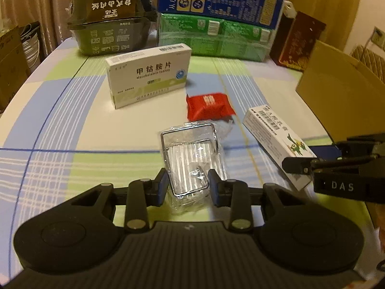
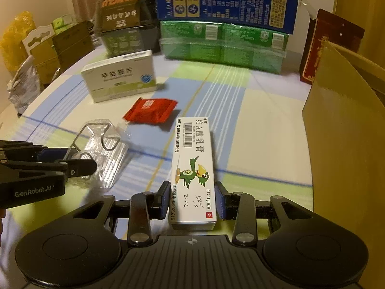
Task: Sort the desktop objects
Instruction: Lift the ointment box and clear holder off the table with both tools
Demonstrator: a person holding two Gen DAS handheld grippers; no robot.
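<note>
A clear plastic packet with a metal wire frame [image 1: 192,154] lies on the checked tablecloth [image 1: 72,125]. My left gripper [image 1: 189,185] is shut on its near end, a pad pressing each side. In the right wrist view the same packet [image 2: 108,149] sits at the left, with the left gripper [image 2: 72,159] clamped on it. My right gripper [image 2: 192,200] is shut on a long white ointment box [image 2: 195,159] with a green bird drawing. That box [image 1: 272,130] and the right gripper [image 1: 312,154] show at the right of the left wrist view.
A white and green tablet box [image 1: 149,74] and a red sachet [image 1: 209,107] lie farther back. Behind them stand a black food tub [image 1: 110,21], stacked blue and green cartons [image 1: 216,12] and a dark red box [image 1: 298,43]. A tan paper bag [image 2: 344,132] rises at the right.
</note>
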